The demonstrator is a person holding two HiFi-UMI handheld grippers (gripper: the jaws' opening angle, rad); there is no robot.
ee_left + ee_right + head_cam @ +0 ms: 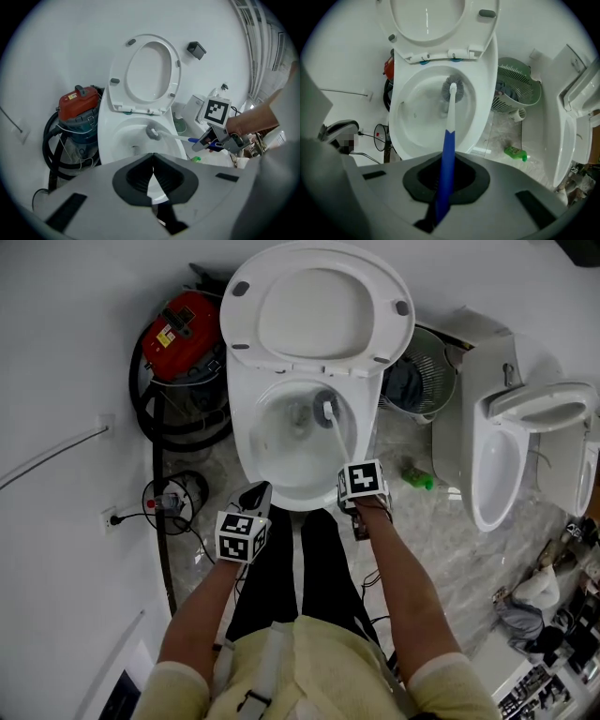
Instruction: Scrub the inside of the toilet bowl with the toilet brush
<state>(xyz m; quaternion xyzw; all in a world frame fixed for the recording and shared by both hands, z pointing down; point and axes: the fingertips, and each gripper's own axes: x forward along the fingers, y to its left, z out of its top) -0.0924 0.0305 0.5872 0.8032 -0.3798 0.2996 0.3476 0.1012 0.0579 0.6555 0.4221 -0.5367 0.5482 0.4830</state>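
Both clenched: left gripper empty, right gripper on toilet brush, its blue handle hidden in head view.

- The right claw grips the toilet brush, whose head is down inside the toilet bowl.
- The left claw hangs over the bowl's near rim.
- The seat stands raised, with a red vacuum beside it.

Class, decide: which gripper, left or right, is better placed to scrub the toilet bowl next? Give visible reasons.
Right. The right gripper has its jaws shut on the toilet brush, whose head sits inside the toilet bowl. The left gripper is shut, empty, near the front rim.
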